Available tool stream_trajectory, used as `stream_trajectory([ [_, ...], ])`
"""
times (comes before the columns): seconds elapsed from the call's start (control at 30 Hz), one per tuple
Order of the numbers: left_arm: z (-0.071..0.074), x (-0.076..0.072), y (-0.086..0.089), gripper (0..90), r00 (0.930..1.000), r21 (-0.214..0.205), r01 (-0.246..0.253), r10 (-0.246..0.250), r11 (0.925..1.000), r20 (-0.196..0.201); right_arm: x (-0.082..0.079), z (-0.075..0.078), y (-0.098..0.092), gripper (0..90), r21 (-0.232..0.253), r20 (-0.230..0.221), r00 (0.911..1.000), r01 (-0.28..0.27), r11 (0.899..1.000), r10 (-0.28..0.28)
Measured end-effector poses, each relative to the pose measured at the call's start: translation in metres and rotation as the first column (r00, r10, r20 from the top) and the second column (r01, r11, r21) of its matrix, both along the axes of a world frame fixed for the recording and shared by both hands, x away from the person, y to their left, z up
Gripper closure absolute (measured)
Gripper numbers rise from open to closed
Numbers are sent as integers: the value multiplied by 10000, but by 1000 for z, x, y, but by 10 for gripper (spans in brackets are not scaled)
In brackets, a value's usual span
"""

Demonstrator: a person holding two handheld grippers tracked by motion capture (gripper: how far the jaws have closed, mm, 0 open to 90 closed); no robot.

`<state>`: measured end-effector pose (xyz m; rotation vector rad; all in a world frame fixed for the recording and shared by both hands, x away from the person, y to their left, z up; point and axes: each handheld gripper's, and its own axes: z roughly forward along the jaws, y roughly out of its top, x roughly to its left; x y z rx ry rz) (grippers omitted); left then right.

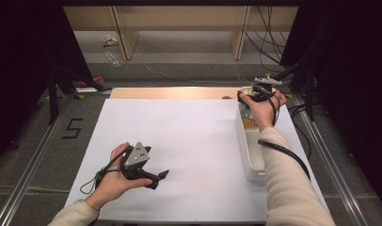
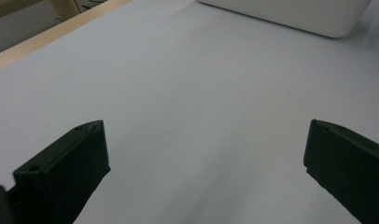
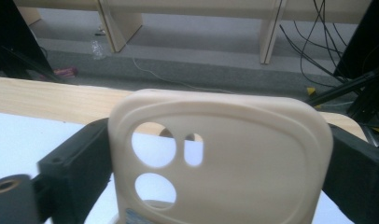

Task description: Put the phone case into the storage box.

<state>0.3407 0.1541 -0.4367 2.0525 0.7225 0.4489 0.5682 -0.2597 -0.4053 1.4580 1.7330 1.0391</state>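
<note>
A cream phone case (image 3: 257, 163) with camera cut-outs stands upright between the jaws of my right gripper (image 3: 220, 140), and both black jaws press on its sides. In the high view my right gripper (image 1: 246, 97) is at the far right, above the far end of a long white tray (image 1: 248, 155). My left gripper (image 1: 162, 178) rests low over the white sheet (image 1: 179, 136) near the front left. In the left gripper view its jaws (image 2: 204, 135) stand wide apart with nothing between them, pointing toward the tray (image 2: 290, 14).
A wooden table edge (image 1: 170, 92) runs along the far side of the white sheet. Small items lie in the far end of the tray, partly hidden by the right hand. Shelf legs and cables (image 1: 269, 37) stand on the floor beyond.
</note>
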Motion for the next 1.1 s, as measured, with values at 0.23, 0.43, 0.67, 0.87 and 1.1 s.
stream_trajectory([
  [0.23, 0, 0, 0, 0, 10000, -8, -1, 1, 10000, 7, 0, 0, -3, 8, 27, -172, 9996, -201, 9998, 201],
  [0.43, 0, 0, 0, 0, 10000, -12, -5, 5, 10000, -6, 0, 6, -6, 3, 16, -61, 10000, 18, 10000, -18],
  [0.67, 0, 0, 0, 0, 10000, -43, -24, 24, 10000, -3, -5, 11, -9, 3, 34, -29, 10000, 81, 10000, -81],
  [0.87, 0, 1, 0, 0, 10000, -65, -57, 57, 10000, -3, -14, 14, -9, 5, 35, -57, 10000, -6, 10000, 6],
  [1.1, 0, 1, 0, 0, 10000, -102, -79, 79, 9999, -11, -27, 16, -10, 25, 178, -27, 9999, -120, 9998, 120],
])
